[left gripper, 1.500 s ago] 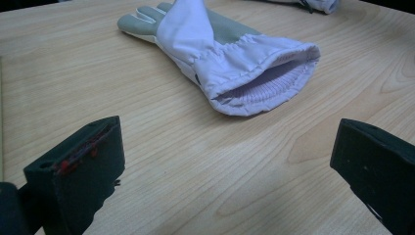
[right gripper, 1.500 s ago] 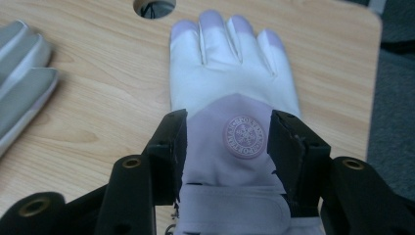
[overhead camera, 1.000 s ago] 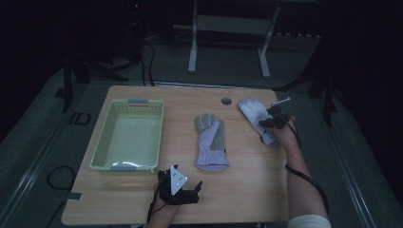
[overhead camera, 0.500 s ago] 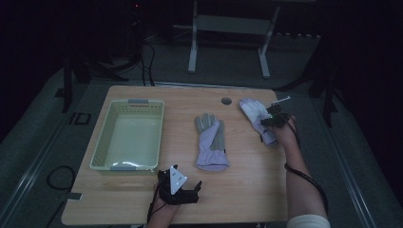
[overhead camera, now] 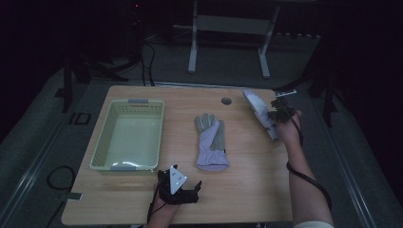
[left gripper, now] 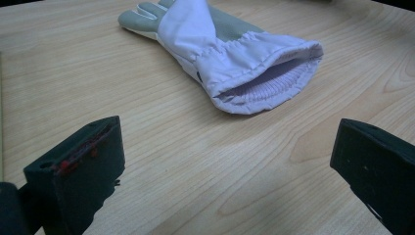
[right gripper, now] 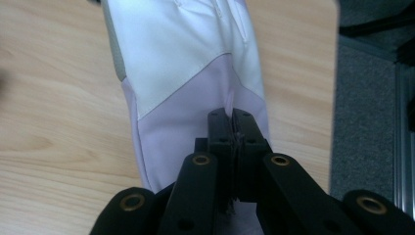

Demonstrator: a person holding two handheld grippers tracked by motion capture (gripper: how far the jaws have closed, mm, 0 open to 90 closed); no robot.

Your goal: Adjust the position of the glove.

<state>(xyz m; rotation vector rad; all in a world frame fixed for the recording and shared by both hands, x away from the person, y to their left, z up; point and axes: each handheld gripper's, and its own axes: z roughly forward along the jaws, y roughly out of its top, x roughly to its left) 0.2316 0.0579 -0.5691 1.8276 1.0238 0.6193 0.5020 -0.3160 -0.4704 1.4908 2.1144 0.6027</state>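
Pale lilac fabric is bunching in the right gripper (overhead camera: 280,113) at the table's (overhead camera: 256,190) two o'clock edge in the high view; the jaws have just been closing on the far glove (overhead camera: 260,110), its fingers trailing toward eleven o'clock. The middle glove (overhead camera: 211,142) is lying flat, cuff toward six o'clock, and the green basket (overhead camera: 102,147) is waiting at nine, likely the drop point. The left gripper (overhead camera: 178,185) is resting at six o'clock.

Left gripper view: jaws are standing wide apart, nothing between them, the middle glove's (left gripper: 220,54) open cuff facing them at twelve.

Right gripper view: jaws are pinching a fold of cuff cloth on the far glove (right gripper: 191,73), a hold suited to lifting it.
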